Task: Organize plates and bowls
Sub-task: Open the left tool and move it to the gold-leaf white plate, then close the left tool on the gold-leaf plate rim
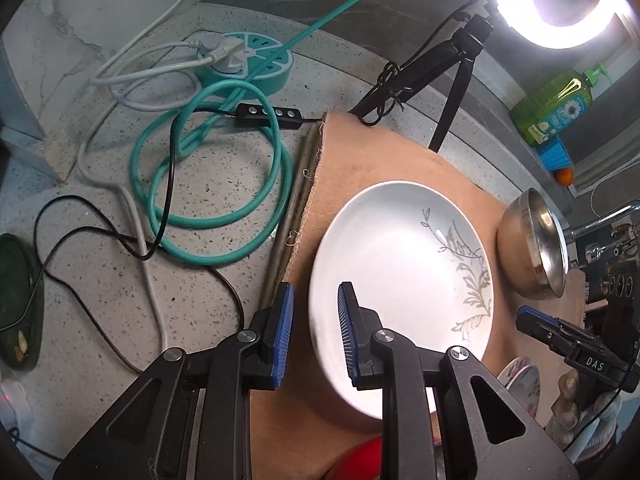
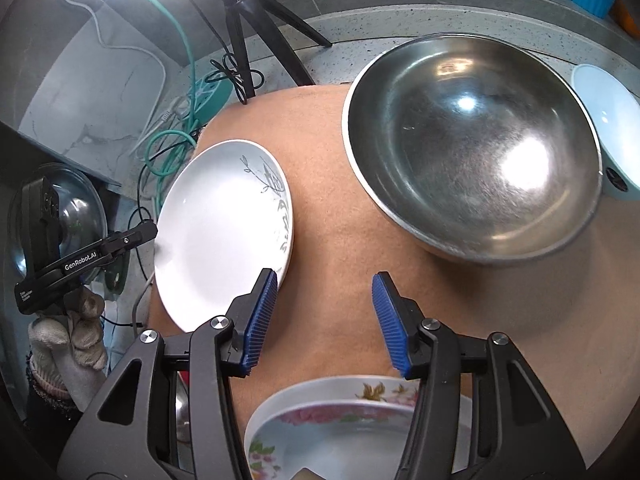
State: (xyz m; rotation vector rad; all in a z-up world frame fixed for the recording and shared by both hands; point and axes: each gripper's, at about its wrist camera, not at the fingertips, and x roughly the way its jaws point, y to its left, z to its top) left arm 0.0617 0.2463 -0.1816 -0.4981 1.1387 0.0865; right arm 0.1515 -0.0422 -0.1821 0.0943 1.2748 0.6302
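- Over the left edge of a tan mat [image 2: 332,208] on a speckled stone counter [image 1: 200,300], the left gripper [image 1: 314,332] holds its blue ribbed jaws closed narrowly on the rim of a white plate [image 1: 400,272].
- One jaw sits inside the plate's rim and the other outside it. The right wrist view shows the gripper's tip meeting the plate at the edge farthest from the mat's middle.
- The plate is round, shallow and glossy. A grey-green sprig of leaves runs along the side nearer the mat's centre, and the rest is plain.
- A gloved hand [image 2: 76,332] carries the left gripper just off the mat's left side.
- The right gripper [image 2: 324,320] hangs above the bare middle of the mat with its jaws apart and nothing between them.
- A large steel bowl [image 2: 472,140] stands upright on the far right part of the mat, its brushed interior catching bright reflections.
- A pale blue bowl [image 2: 604,120] shows partly behind the steel bowl at the mat's right edge.
- A floral dish [image 2: 340,420] with pink blooms and a white rim lies at the mat's near edge, below the right gripper.
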